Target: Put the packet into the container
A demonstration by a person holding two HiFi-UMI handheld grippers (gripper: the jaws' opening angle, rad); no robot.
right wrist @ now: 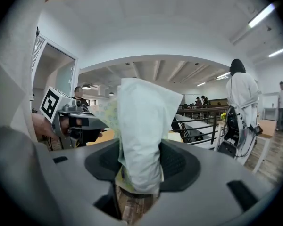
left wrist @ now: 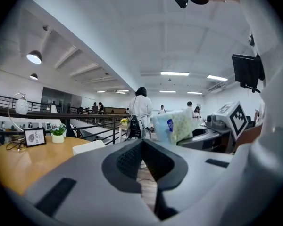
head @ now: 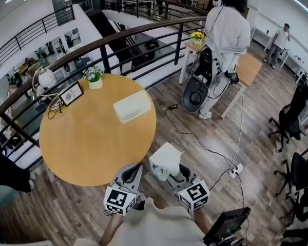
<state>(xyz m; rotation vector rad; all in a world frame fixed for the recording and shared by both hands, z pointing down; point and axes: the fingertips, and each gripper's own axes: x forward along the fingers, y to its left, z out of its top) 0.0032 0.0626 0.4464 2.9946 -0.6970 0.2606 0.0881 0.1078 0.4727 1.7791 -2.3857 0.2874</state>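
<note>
A pale, soft packet (head: 165,160) stands upright in my right gripper (head: 180,174), held over the wood floor just off the round table's near right edge. In the right gripper view the packet (right wrist: 144,126) fills the gap of that gripper (right wrist: 140,147), with both pads pressed on its lower part. The container, a white oblong box (head: 132,107), lies on the right part of the wooden table (head: 87,137), well ahead of both grippers. My left gripper (head: 129,174) is beside the right one at the table's edge. Its tips meet with nothing between them (left wrist: 142,142). It sees the packet (left wrist: 174,125) at its right.
A framed picture (head: 72,93), a small potted plant (head: 94,78), a white lamp (head: 45,78) and glasses (head: 55,105) sit at the table's far left. A dark railing (head: 118,40) curves behind. A person in white (head: 223,40) stands far right; a cable and power strip (head: 235,170) cross the floor.
</note>
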